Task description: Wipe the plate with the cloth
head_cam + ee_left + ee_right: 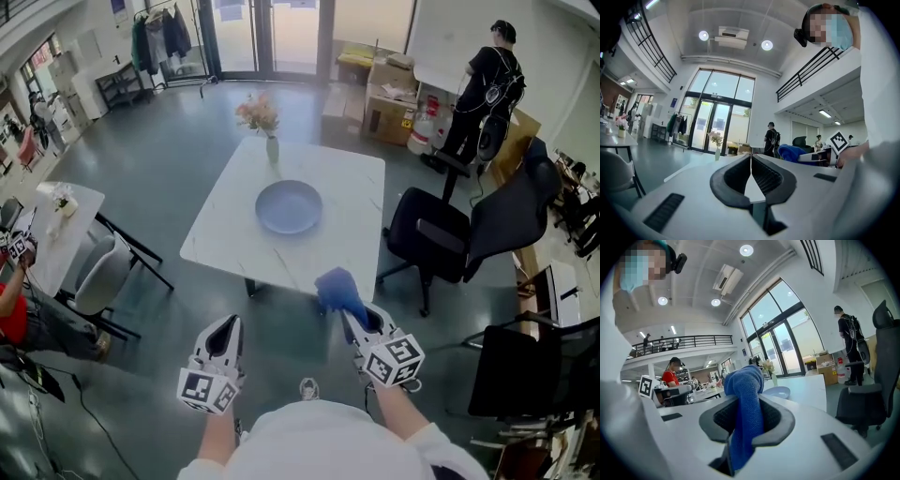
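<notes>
The plate (290,207) is lying flat near the middle of the white table (225,234), and nothing is touching it; both tools are hanging well short of the table's near edge. The cloth (339,291) is sitting pinched in the right gripper (364,321), whose jaws are clamping on its middle fold, so a blue bunch is standing up past the tips and a tail is trailing back between the jaws in the right gripper view (746,404). The left gripper (225,326) is carrying nothing: its jaws are meeting pad to pad in the left gripper view (750,161). A vase of flowers (270,141) is standing just beyond the plate, and an office chair (427,239) is crowding the table's right side. By this reading, you are preparing to bring the cloth to the plate, and wiping is not yet under way. Be watching for three faults. The smooth tabletop is giving the plate little hold, so a hard stroke with no steadying tool is likely to push it toward the vase or an edge. The loose bunch is offering little pad, so the jaw tips are liable to scrape the plate. A wide sweep away from you is risking the vase
</notes>
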### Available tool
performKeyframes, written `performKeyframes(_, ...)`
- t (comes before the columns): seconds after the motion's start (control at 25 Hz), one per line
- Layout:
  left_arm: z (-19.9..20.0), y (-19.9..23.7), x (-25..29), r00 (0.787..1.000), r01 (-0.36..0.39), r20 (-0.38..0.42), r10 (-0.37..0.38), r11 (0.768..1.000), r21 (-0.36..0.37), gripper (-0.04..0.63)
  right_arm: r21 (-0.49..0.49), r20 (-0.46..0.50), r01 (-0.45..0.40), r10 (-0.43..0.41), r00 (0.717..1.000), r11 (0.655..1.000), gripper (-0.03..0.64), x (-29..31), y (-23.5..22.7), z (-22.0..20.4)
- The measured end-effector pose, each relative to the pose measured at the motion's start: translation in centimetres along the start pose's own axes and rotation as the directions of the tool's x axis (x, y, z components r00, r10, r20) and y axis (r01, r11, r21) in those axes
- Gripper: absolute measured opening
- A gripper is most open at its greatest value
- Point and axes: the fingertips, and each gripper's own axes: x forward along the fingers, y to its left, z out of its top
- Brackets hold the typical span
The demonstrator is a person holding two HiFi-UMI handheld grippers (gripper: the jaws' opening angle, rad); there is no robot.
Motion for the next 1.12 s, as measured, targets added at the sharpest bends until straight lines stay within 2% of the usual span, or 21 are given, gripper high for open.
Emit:
performKeyframes(0.4, -0.6, 4.1, 3.4, 0.998, -0.063, -0.018, 0.062, 0.997, -0.040, 0.034, 0.023, -0.032, -0.018, 0.018, 0.999, 1.000, 0.091, 4.7, -2.3, 0.3)
performKeyframes(0.56, -1.1, 6.0, 6.0, 0.999, -0.033, -0.035, 0.031, 0.998, -0.049, 0.034, 0.026, -0.046, 0.007, -0.005, 0.999, 1.000, 0.091, 6.8, -3.1, 0.1)
performKeyframes(0.68, -0.7, 7.4, 8.5, 0.999, 0.017, -0.038, -0.019, 0.999, -0.046, 0.034, 0.031, -0.041, 0.036, -0.035, 0.999, 0.999, 0.091, 9.0, -3.7, 0.5)
performKeyframes(1.12, 0.8, 15.6, 15.7, 0.989, 0.131, -0.061, -0.135, 0.990, -0.051, 0.034, 0.049, -0.008, 0.126, -0.125, 0.992, 0.991, 0.091, 18.3, -4.2, 2.8)
